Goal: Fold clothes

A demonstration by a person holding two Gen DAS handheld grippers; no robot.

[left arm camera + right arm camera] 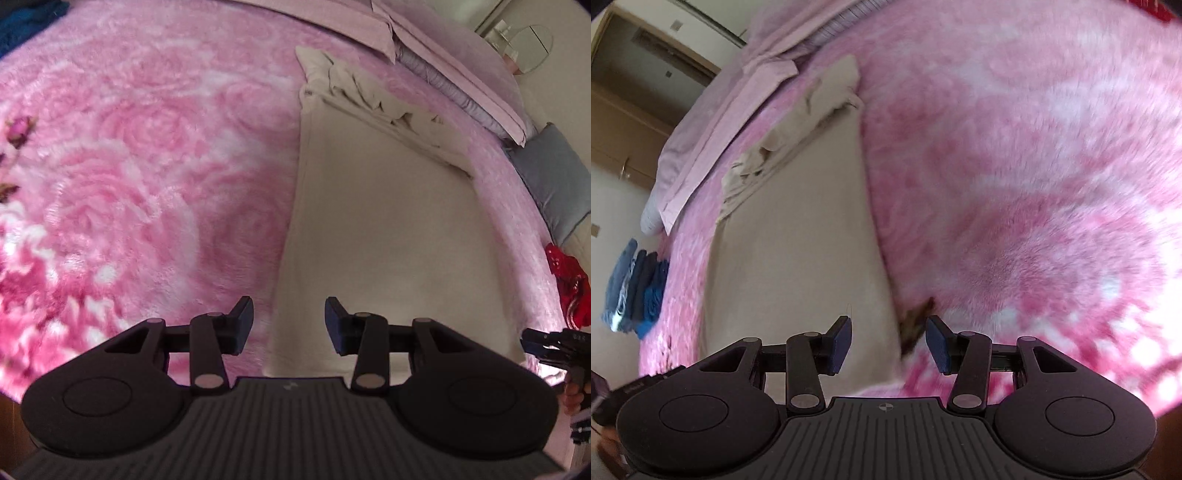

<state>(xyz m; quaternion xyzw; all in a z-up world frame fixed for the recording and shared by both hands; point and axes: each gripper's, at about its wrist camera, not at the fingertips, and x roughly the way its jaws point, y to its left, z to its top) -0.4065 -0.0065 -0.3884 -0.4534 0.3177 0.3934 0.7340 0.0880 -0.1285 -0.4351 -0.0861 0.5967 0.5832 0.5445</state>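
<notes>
A beige garment (376, 236) lies flat on the pink floral blanket (147, 155), long and smooth, with its far end bunched in wrinkles (362, 88). My left gripper (289, 325) is open above the garment's near left edge, nothing between its fingers. In the right wrist view the same garment (790, 236) stretches away, crumpled at the far end (783, 144). My right gripper (888, 345) is open over the garment's near right edge, where cloth meets blanket (1034, 184). The right gripper (546, 347) also shows at the left wrist view's right edge.
Pale pink pillows (461, 62) lie at the head of the bed. A grey cushion (554, 184) and a red cloth (569, 280) sit at the bed's right side. A stack of folded blue clothes (635, 288) rests at the left. A wardrobe (639, 81) stands behind.
</notes>
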